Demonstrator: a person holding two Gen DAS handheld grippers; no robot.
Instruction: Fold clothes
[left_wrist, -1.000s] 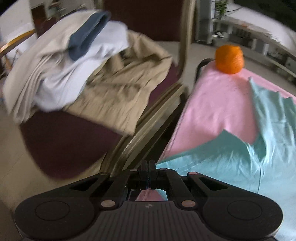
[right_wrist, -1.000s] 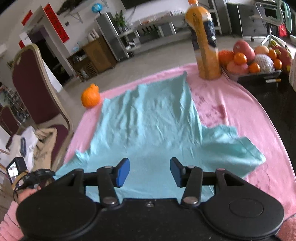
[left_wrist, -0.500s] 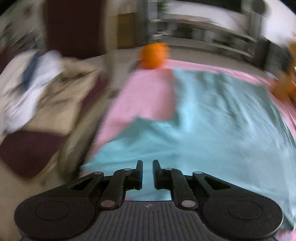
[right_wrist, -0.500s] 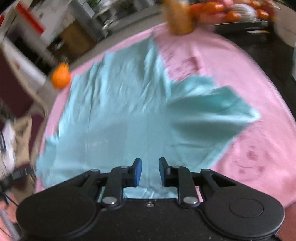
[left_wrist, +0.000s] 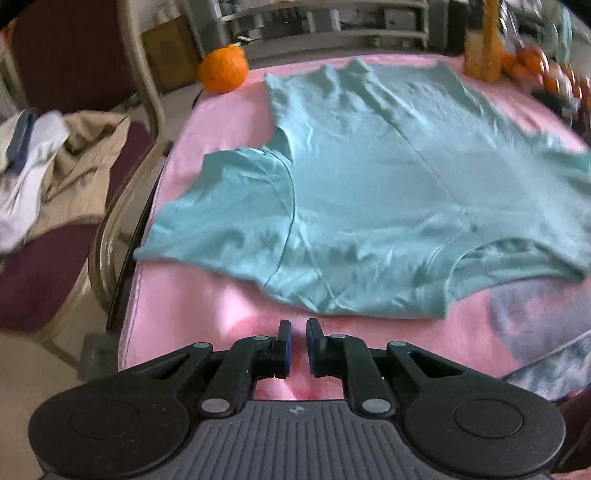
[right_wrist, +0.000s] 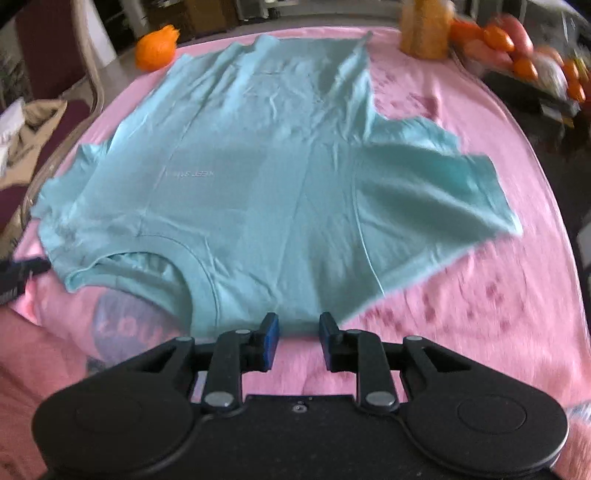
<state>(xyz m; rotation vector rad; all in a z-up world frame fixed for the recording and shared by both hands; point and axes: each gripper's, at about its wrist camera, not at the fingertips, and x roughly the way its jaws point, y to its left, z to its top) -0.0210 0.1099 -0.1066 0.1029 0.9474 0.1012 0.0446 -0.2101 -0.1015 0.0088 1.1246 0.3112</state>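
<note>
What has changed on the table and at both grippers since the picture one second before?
The left gripper has swung from the chair to the turquoise T-shirt; its jaws, then shut, stand slightly apart, empty. The right gripper has come down to the shirt's shoulder edge; its jaws have narrowed, now reopening slightly, gripping nothing. Shirt, orange and pink cloth lie unchanged.

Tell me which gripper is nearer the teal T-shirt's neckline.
Right. The right gripper sits at the shoulder edge beside the neckline of the teal T-shirt; the left gripper hovers over pink cloth, short of the shirt.
</note>
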